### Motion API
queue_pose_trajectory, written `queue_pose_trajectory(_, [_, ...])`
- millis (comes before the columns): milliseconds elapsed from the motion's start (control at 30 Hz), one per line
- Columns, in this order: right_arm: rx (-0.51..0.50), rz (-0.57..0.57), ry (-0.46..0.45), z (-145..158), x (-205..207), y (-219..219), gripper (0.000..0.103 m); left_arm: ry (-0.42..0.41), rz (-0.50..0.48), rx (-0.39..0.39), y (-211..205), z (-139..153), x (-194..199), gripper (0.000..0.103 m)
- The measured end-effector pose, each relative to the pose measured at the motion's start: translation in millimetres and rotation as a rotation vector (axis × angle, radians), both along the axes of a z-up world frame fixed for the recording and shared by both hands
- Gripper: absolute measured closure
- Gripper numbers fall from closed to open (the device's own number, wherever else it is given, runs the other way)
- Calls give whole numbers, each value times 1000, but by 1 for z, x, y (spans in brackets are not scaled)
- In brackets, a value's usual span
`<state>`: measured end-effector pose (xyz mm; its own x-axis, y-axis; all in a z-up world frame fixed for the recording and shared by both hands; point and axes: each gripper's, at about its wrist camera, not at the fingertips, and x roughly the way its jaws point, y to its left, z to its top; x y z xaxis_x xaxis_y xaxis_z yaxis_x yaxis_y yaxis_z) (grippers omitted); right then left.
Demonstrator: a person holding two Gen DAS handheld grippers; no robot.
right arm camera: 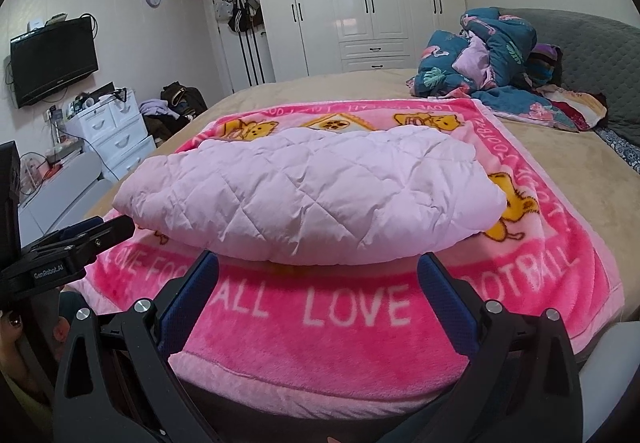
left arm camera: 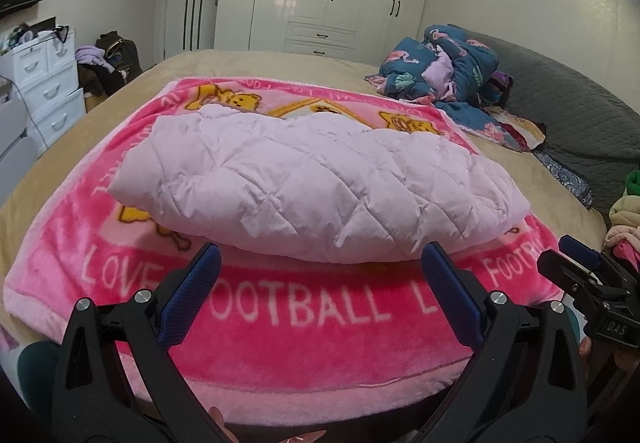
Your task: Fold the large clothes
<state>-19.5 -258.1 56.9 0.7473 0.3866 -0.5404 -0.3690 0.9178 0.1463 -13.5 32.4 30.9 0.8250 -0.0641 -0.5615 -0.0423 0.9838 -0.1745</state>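
Observation:
A pale lilac quilted jacket (left arm camera: 316, 179) lies folded into a thick rectangular bundle on a pink "LOVE FOOTBALL" blanket (left arm camera: 304, 327) spread over the bed. It shows the same way in the right wrist view (right arm camera: 312, 187), on the blanket (right arm camera: 352, 347). My left gripper (left arm camera: 322, 259) is open and empty, its fingertips just short of the bundle's near edge. My right gripper (right arm camera: 318, 265) is open and empty at the same near edge. The right gripper also shows at the right in the left wrist view (left arm camera: 576, 263), and the left gripper at the left in the right wrist view (right arm camera: 96, 231).
A heap of teal flamingo-print bedding (left arm camera: 444, 63) lies at the bed's far right by the grey headboard (left arm camera: 576, 111). White drawers (left arm camera: 44, 91) and piled clothes stand left of the bed. White wardrobes (right arm camera: 360, 3) line the back wall. More clothes (left arm camera: 624, 219) sit at the right edge.

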Motion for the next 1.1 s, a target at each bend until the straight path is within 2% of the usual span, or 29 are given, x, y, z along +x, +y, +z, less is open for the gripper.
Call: queue_pose_trajectory(1100, [-5, -3, 2, -1, 0, 2, 4, 6, 0, 20, 2, 1, -2, 9])
